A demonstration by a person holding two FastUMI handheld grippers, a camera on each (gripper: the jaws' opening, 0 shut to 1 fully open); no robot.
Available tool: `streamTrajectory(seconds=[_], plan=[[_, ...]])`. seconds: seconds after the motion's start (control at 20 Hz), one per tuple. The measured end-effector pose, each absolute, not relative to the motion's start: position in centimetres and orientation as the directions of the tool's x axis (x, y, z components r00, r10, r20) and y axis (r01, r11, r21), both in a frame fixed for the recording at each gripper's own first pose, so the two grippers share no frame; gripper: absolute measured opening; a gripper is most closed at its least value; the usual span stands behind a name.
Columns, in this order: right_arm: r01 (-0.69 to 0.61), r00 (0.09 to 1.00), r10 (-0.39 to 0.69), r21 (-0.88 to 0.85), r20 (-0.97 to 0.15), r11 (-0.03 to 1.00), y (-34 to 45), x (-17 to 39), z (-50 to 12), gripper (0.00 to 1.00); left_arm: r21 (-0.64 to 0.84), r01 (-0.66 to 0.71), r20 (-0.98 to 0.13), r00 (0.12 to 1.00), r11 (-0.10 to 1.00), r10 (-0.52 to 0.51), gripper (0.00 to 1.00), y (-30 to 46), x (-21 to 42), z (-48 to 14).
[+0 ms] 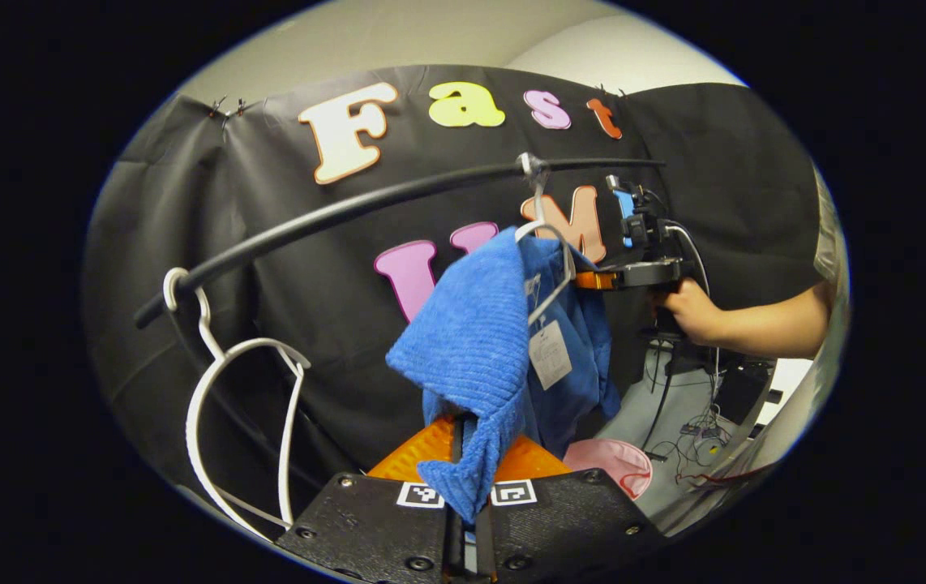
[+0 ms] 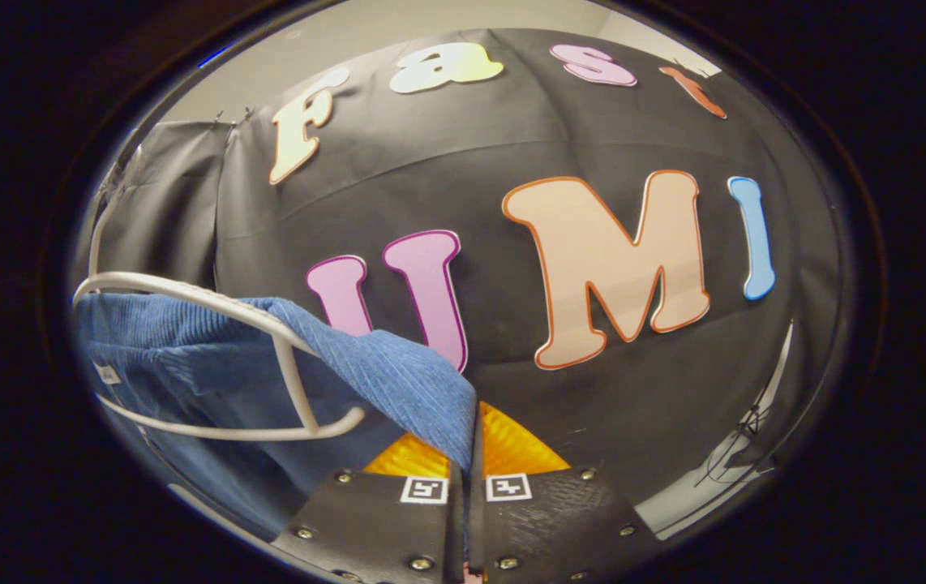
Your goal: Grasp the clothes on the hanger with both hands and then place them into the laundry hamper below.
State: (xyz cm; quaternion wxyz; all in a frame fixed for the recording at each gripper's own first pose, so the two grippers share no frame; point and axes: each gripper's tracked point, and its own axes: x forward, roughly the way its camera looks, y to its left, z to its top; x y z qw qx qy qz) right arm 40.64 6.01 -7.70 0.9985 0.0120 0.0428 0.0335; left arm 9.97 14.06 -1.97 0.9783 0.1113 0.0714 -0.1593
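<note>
While the blue garment (image 1: 495, 341) hangs from a white hanger (image 1: 548, 272) on the black rail (image 1: 366, 207), the left gripper view has the left gripper (image 1: 463, 487) closed tight on a fold of it: the cloth runs down into the slit between the two fingers, which stand almost together. Farther off, the right gripper (image 1: 593, 280) reaches in at the garment's far edge, held by a hand (image 1: 694, 312). A paper tag (image 1: 550, 354) dangles from the cloth. A second, bare hanger (image 1: 240, 422) hangs to the left on the same rail. Low and to the right lies a pink rounded shape (image 1: 613, 464) on the floor, possibly the hamper's rim, though too little of it shows to be sure.

From the right gripper view, the right gripper (image 2: 471, 478) is likewise closed, with a corner of the blue garment (image 2: 382, 373) pinched between its fingers. The white hanger (image 2: 268, 357) lies across the cloth just to the left, its arm and lower bar still inside the garment.

Both grips look taken, so the step in hand is probably freeing the cloth from the hanger. To do it well, draw both grippers toward the person and slightly up so the shoulders slide off the hanger's arms, keeping the pull even so neither pinch slips, then lower toward the pink shape.
</note>
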Motion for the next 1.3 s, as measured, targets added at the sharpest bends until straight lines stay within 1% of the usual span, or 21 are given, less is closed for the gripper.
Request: streamTrajectory(seconds=[0.05,0.1,0.2,0.35,0.5,0.55,0.65,0.7,0.85,0.9,0.95,1.0,1.05,1.1,1.15,1.2,1.25,1.3], plan=[[-0.064,0.995,0.066,0.037,-0.076,0.997,6.2,41.1,-7.8,0.03,0.176,0.332,-0.184,0.936,0.927,-0.301,0.1,13.8,10.5,-2.7],[-0.055,0.994,0.059,0.049,-0.096,0.997,6.2,41.6,-8.6,0.03,0.177,0.339,-0.211,0.93,0.924,-0.301,0.11,13.5,10.6,-3.5],[-0.036,0.995,0.044,0.086,-0.095,0.996,6.0,42.2,-8.8,0.03,0.199,0.335,-0.176,0.937,0.921,-0.302,0.1,12.9,10.7,-3.2],[-0.025,0.994,0.042,0.178,-0.097,0.984,5.2,43.5,-8.6,0.03,0.233,0.333,-0.191,0.937,0.914,-0.293,0.11,13.0,10.7,-4.4],[0.017,0.991,0.022,0.28,-0.133,0.96,3.6,45.0,-9.8,0.03,0.2,0.323,-0.194,0.939,0.925,-0.286,0.11,13.1,11.8,-6.2],[0.026,0.99,0.015,0.288,-0.138,0.957,3.3,45.3,-9.9,0.03,0.195,0.312,-0.204,0.94,0.93,-0.273,0.07,13.3,12.0,-7.0],[0.046,0.989,-0.006,0.269,-0.146,0.962,3.1,45.6,-9.8,0.03,0.24,0.248,-0.228,0.954,0.939,-0.193,0.09,15.0,11.6,-8.3],[0.058,0.99,-0.023,0.254,-0.141,0.965,2.8,45.5,-9.3,0.03,0.258,0.22,-0.221,0.961,0.941,-0.164,0.1,16.1,10.9,-8.2],[0.109,0.991,-0.087,0.243,-0.101,0.964,0.8,45.7,-6.6,0.03,0.19,0.201,-0.186,0.968,0.961,-0.165,0.1,16.4,10.6,-5.8],[0.115,0.991,-0.094,0.253,-0.095,0.961,0.4,45.9,-6.2,0.03,0.18,0.175,-0.163,0.976,0.968,-0.146,0.1,16.9,10.9,-4.7],[0.118,0.991,-0.096,0.272,-0.091,0.955,0.2,46.1,-5.8,0.06,0.189,0.124,-0.13,0.986,0.974,-0.101,0.1,17.9,11.3,-3.4],[0.128,0.99,-0.106,0.289,-0.088,0.949,-0.2,46.1,-5.6,0.0,0.184,0.074,-0.09,0.994,0.98,-0.058,0.13,19.1,11.3,-2.0],[0.142,0.989,-0.122,0.3,-0.085,0.943,-0.6,46.3,-5.3,0.0,0.133,0.051,-0.055,0.997,0.99,-0.044,0.1,19.6,11.6,-0.9],[0.161,0.986,-0.137,0.311,-0.095,0.937,-1.0,46.4,-5.5,0.03,0.083,0.04,-0.057,0.998,0.996,-0.035,0.05,19.7,12.6,-0.4],[0.164,0.985,-0.138,0.333,-0.103,0.929,-1.1,46.7,-5.6,0.03,0.035,0.026,-0.081,0.996,0.999,-0.023,0.09,19.7,13.7,-0.7],[0.165,0.985,-0.132,0.355,-0.115,0.92,-0.9,46.9,-5.9,0.03,0.003,0.032,-0.111,0.993,0.999,-0.032,0.1,19.5,14.3,-1.8],[0.164,0.984,-0.126,0.362,-0.128,0.918,-0.6,47.0,-6.5,0.06,-0.016,0.045,-0.137,0.989,0.999,-0.047,0.1,19.1,14.4,-3.1],[0.17,0.982,-0.128,0.355,-0.137,0.919,-0.4,46.8,-7.2,0.06,-0.019,0.047,-0.158,0.986,0.999,-0.049,0.1,19.0,14.3,-4.5]])
